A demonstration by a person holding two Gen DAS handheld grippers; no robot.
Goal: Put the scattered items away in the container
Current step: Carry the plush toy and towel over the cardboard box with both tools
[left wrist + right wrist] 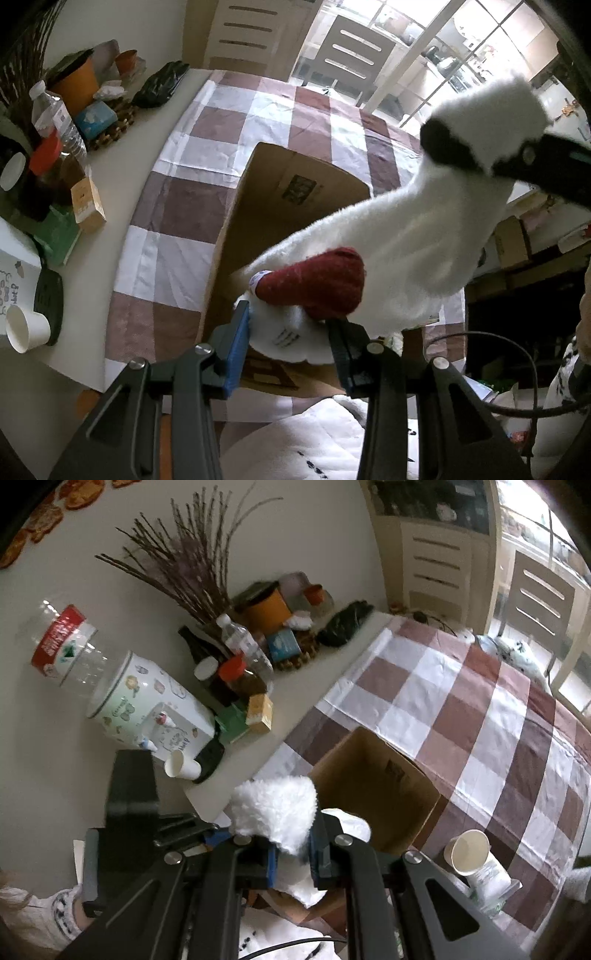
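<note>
Left wrist view. The left tool (290, 334) is clamped on one end of a fluffy white sock (391, 236), near its red heel patch (321, 282); the blue pads press the fabric from both sides. The sock's long axis runs from the lower centre of the frame up to the upper right, where the right tool (476, 157) is pinched on the cuff end. The cardboard box (280, 199) lies directly beyond and beneath the stretched sock, open mouth up, centre of frame, on the checked cloth (207, 206) over the tabletop (122, 162). Judgement: the coming move turns on this stacking. The sock hangs over the box opening, so lowering and letting go should drop it inside.

Right wrist view. The right tool (291, 849) is closed on the sock (277, 808), with a white tuft standing up between the pads at lower centre. The box (373, 775) sits just ahead and to the right of the pads. Its inside looks bare as far as visible. The left tool (125, 812) shows dark and blurred at lower left, so here I cannot tell how it stands. A paper cup (469, 853) lies on the cloth at lower right, beside the box, not yet tidied.

Appearance: the sock is plush, white and limp, sagging between the two grips. Both hands are about equally near the box.
</note>
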